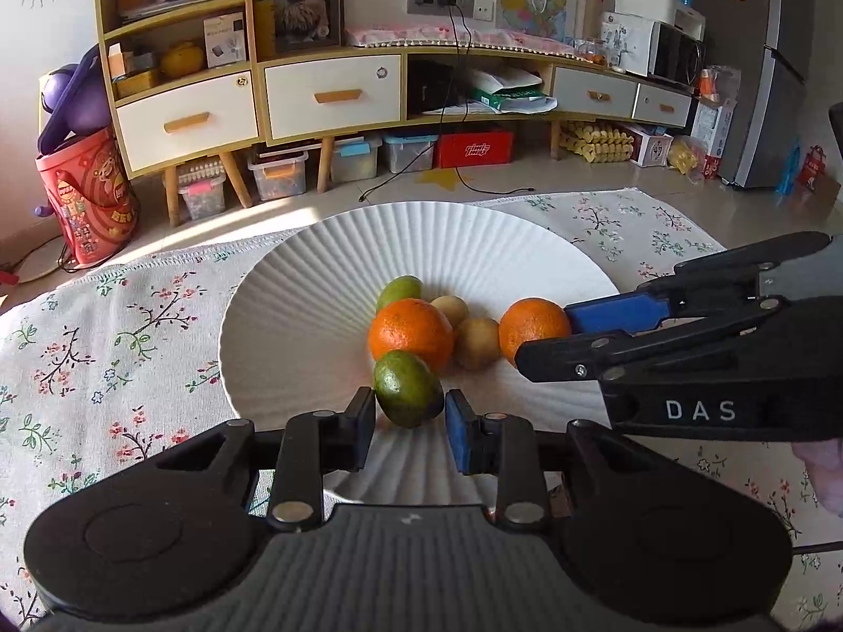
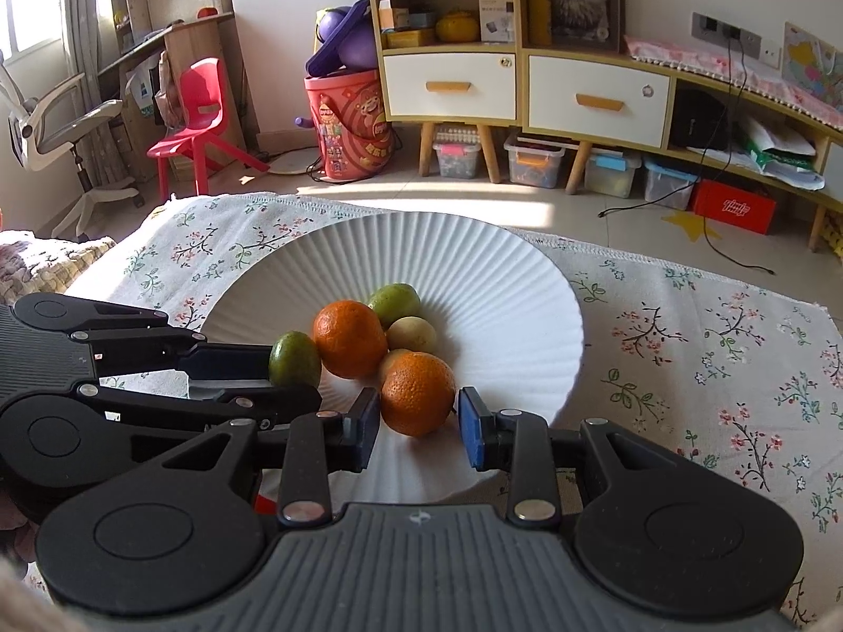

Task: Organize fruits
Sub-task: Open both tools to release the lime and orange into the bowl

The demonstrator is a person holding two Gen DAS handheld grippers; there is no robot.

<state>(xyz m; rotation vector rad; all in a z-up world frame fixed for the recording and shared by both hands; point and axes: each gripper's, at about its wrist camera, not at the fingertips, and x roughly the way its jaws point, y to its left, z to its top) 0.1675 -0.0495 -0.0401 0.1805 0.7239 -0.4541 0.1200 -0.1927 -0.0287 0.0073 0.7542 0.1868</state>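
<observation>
A white ribbed plate (image 1: 421,242) (image 2: 448,253) on a flowered cloth holds several fruits. My left gripper (image 1: 410,413) (image 2: 292,379) is shut on a green fruit (image 1: 408,387) (image 2: 294,358) at the plate's near side, a pad on each flank. From the right, my right gripper (image 1: 542,339) (image 2: 419,421) is shut on an orange (image 1: 529,324) (image 2: 416,389). Both held fruits sit low in the plate; whether they rest on it I cannot tell. Between them lie a second orange (image 1: 411,337) (image 2: 350,337), another green fruit (image 1: 400,289) (image 2: 395,303) and two small yellowish fruits (image 1: 477,350) (image 2: 411,334).
The flowered cloth (image 1: 131,326) (image 2: 711,347) runs out on both sides of the plate and ends at a far edge. Beyond it are tiled floor, a wooden cabinet (image 1: 326,95) with drawers, storage boxes, a red bucket (image 2: 350,126) and a red chair (image 2: 200,116).
</observation>
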